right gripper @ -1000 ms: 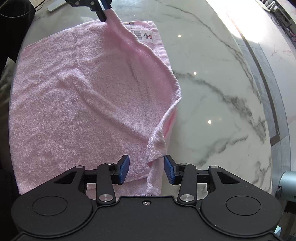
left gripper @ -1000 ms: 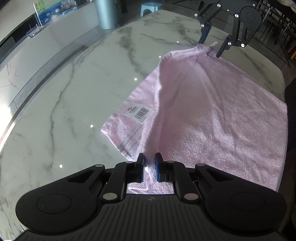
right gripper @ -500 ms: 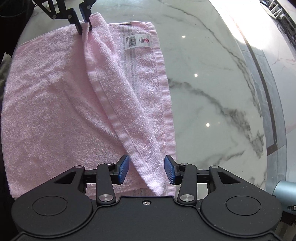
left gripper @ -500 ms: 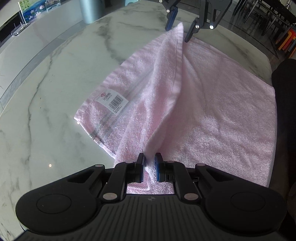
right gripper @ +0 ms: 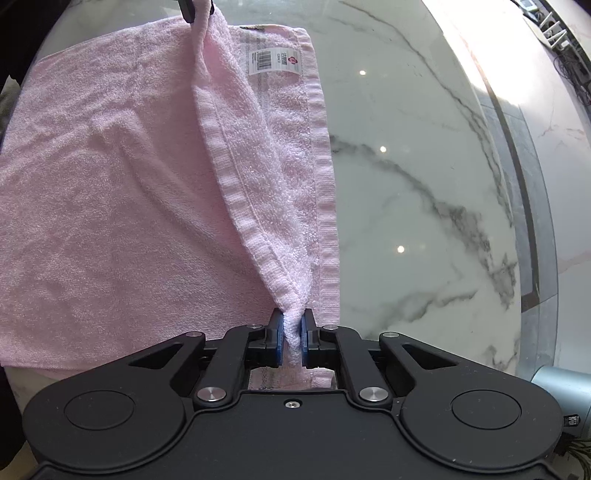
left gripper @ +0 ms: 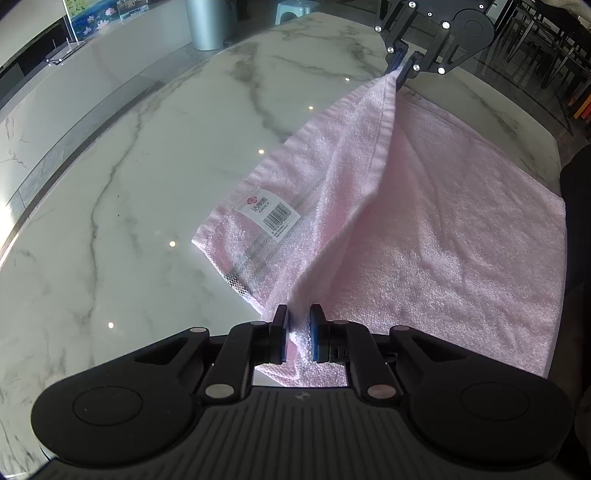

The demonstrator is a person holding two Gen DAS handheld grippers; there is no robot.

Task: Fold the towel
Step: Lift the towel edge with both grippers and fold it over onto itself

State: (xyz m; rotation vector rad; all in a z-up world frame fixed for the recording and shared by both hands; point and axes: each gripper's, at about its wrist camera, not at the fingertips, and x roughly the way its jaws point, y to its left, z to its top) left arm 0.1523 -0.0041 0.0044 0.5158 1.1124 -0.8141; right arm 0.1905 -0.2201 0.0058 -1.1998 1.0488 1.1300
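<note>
A pink towel [left gripper: 443, 229] lies spread on the marble table, with one long edge lifted off the surface. My left gripper [left gripper: 297, 338] is shut on one corner of that edge. My right gripper [right gripper: 293, 341] is shut on the other corner; it also shows in the left wrist view [left gripper: 402, 70] at the far end. The lifted edge [right gripper: 236, 158] hangs taut between both grippers. A white barcode label [left gripper: 267, 212] shows on the raised part, also in the right wrist view [right gripper: 273, 61]. The left gripper shows only partly at the top of the right wrist view [right gripper: 195, 7].
The marble table [left gripper: 129, 221] stretches to the left of the towel. A grey cylinder [left gripper: 208, 22] stands beyond the table's far edge, also at the right wrist view's corner [right gripper: 561, 387]. A stool [left gripper: 293, 9] and chairs [left gripper: 554, 40] stand farther back.
My right gripper has closed on the towel corner it was open around. Both grippers have lifted the edge, so it now hangs taut between them with the label side turned up.
</note>
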